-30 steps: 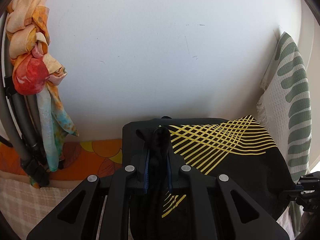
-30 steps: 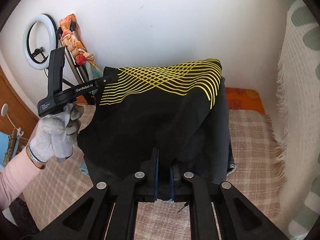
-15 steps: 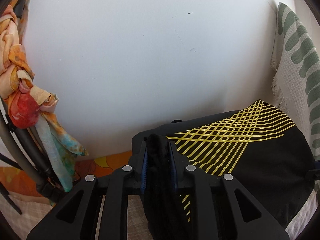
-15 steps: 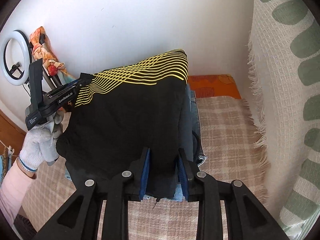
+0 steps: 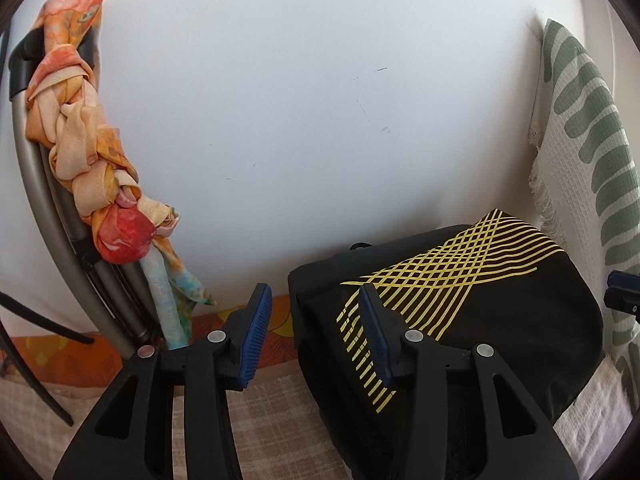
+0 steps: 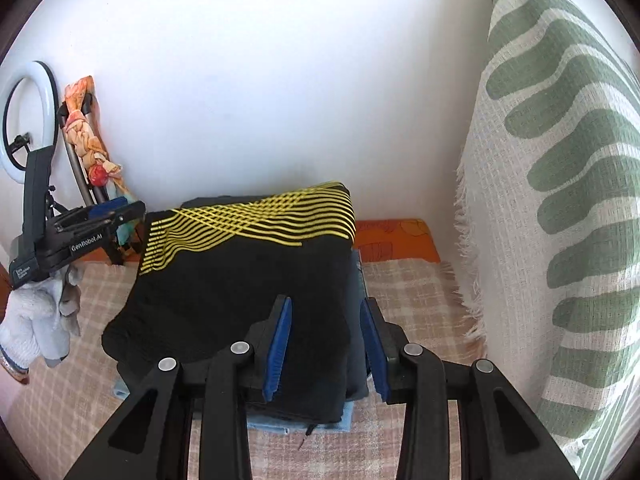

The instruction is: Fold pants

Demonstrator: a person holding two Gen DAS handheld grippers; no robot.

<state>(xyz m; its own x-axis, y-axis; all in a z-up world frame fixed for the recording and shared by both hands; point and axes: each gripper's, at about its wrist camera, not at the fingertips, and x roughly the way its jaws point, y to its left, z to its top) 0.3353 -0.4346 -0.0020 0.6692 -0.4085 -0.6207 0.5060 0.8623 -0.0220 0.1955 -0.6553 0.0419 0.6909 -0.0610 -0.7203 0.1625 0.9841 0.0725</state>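
Observation:
The black pants with yellow lines lie folded on top of a stack of folded clothes on the checked bedspread. In the left wrist view they sit to the right, near the wall. My left gripper is open and empty beside the stack's left edge; it also shows in the right wrist view, held in a gloved hand. My right gripper is open, its blue pads either side of the stack's near right corner, gripping nothing.
A white wall stands close behind the stack. A white and green woven throw hangs on the right. A knotted orange scarf on a folded stand and a ring light are at the left. An orange cushion edge lies by the wall.
Both grippers were shut on the black pants and held them above the stack. The pants now lie on the stack, both grippers have opened, and the left one has drawn off to the left.

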